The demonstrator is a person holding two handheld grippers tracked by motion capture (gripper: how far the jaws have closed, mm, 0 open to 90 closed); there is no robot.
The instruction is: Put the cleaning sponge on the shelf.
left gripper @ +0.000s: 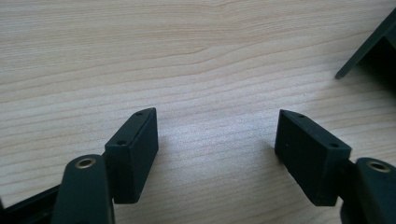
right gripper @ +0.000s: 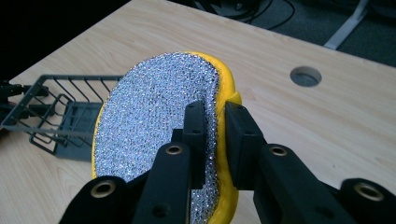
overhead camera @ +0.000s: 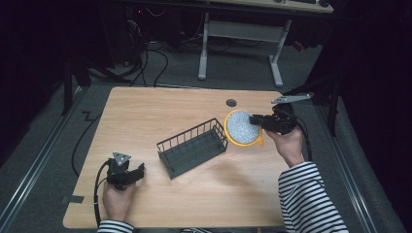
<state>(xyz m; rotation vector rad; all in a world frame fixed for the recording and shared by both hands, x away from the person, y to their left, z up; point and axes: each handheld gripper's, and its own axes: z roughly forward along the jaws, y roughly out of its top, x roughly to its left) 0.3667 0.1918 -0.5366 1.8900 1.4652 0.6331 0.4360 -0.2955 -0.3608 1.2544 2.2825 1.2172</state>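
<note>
A: From the high view, the right gripper (overhead camera: 253,119) holds the yellow scouring sponge (overhead camera: 240,127) up beside the wire basket (overhead camera: 193,147).

B: Its own camera shows the jaws pinching the sponge's edge, silver mesh on one side, yellow on the other.

A: The left gripper (left gripper: 217,140) rests over bare tabletop (left gripper: 187,56), jaws wide.

From up high you look down on the whole table (overhead camera: 145,111). Your two small cameras sit close behind the jaws. The wire basket (overhead camera: 193,147) in mid frame shows again at the right camera's left edge.
</note>
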